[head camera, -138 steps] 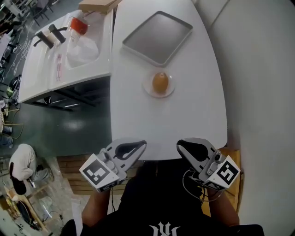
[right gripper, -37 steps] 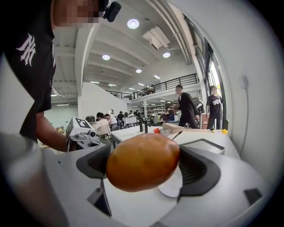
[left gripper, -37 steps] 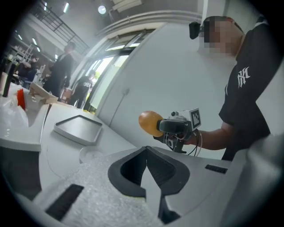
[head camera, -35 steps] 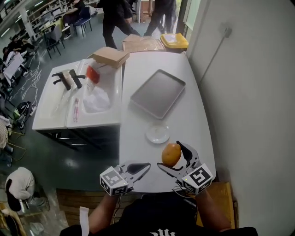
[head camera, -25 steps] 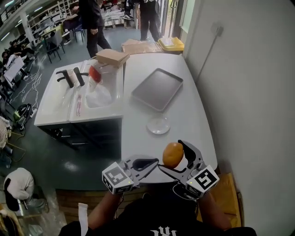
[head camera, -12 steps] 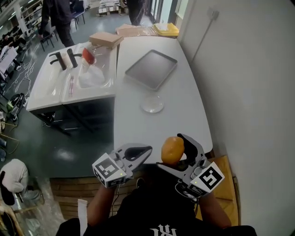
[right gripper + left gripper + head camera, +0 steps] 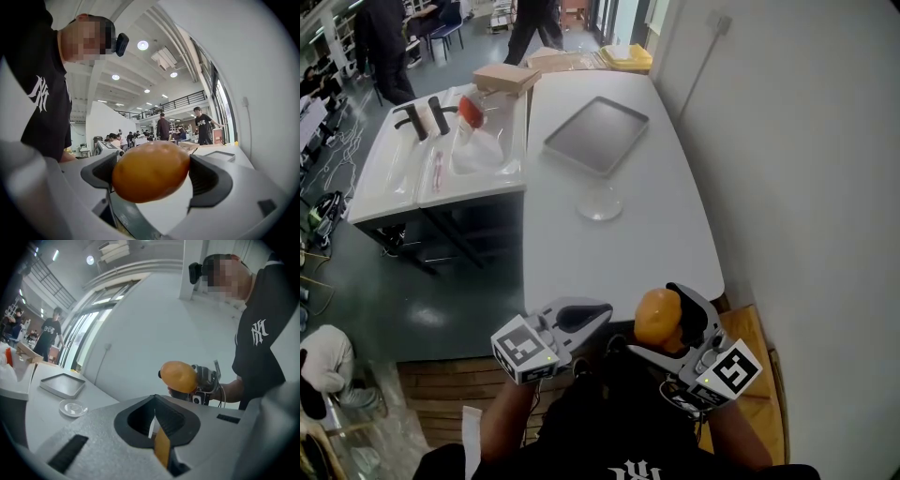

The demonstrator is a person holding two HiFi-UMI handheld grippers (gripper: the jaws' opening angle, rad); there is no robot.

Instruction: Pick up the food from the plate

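The food (image 7: 657, 319), an orange-brown, egg-shaped piece, is off the plate (image 7: 600, 204) and in the air, clamped in the right gripper (image 7: 661, 323). It hangs just past the near edge of the table (image 7: 675, 216), close to the person's black shirt (image 7: 619, 431). In the right gripper view the food (image 7: 151, 171) lies on its side. Its long axis runs across from one jaw to the other, with the right end a little higher than the left. Both jaws press on its ends, and it bulges above and below them. The left gripper view shows the food (image 7: 178, 376) side-on, also lengthwise and near level, held up beside the person's chest.

The left gripper (image 7: 598, 311) hangs just beside the right one at the table's edge. Its jaws are together with nothing between them, as the left gripper (image 7: 154, 414) view shows.

The plate, small and clear, sits bare on the white table, well apart from the food. The grey tray (image 7: 596, 135) lies just behind the plate. A sink counter (image 7: 441, 159) stands left of the table, with a box (image 7: 505, 77) at its far end.

Some seconds ago the food lay on the plate and both grippers were empty at the near edge. Half a second ago it was already held; since then the right gripper has drawn back a little toward the body.
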